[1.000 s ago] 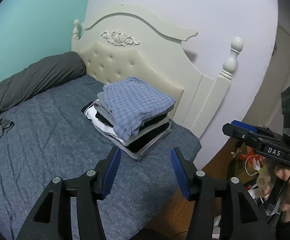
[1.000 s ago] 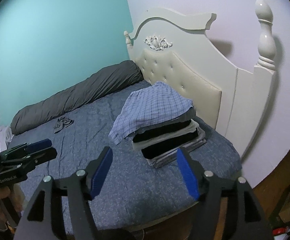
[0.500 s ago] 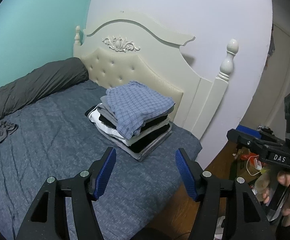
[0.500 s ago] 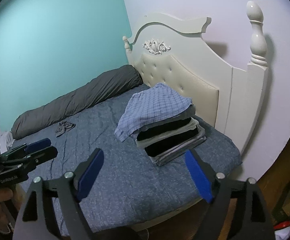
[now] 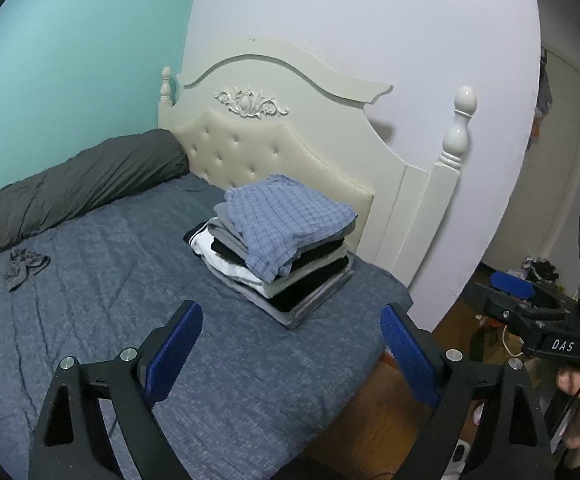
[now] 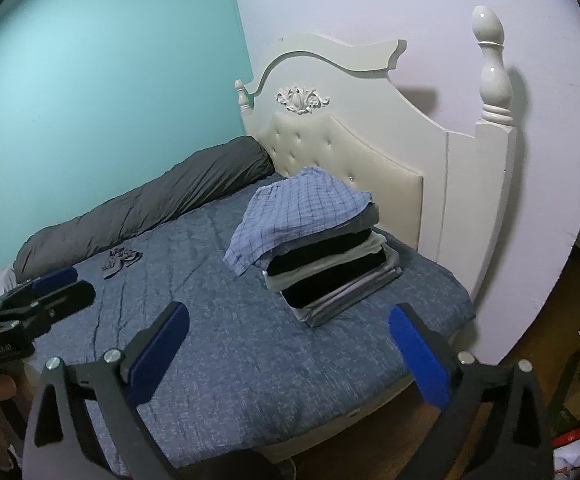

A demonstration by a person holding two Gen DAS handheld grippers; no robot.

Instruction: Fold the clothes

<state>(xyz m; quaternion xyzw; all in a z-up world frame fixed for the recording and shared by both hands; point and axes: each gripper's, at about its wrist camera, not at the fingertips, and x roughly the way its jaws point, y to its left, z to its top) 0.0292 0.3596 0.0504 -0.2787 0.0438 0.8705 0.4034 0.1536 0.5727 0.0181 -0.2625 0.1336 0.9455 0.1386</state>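
A home bedroom: bed with tufted cream headboard.

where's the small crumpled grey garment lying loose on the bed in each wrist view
Left wrist view: the small crumpled grey garment lies far left on the blue bedspread, below the dark grey bolster.
Right wrist view: the garment sits left of centre.
Shared landmark: the stack of folded clothes topped by blue checked fabric, to its right in both.

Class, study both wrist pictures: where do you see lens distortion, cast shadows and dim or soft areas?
Left wrist view: fisheye bows the wall edge, black corners; the bedpost throws a shadow on the headboard; the floor clutter is dim. Right wrist view: same curving; the headboard's shadow lies on the wall; the left gripper at the edge looks soft.
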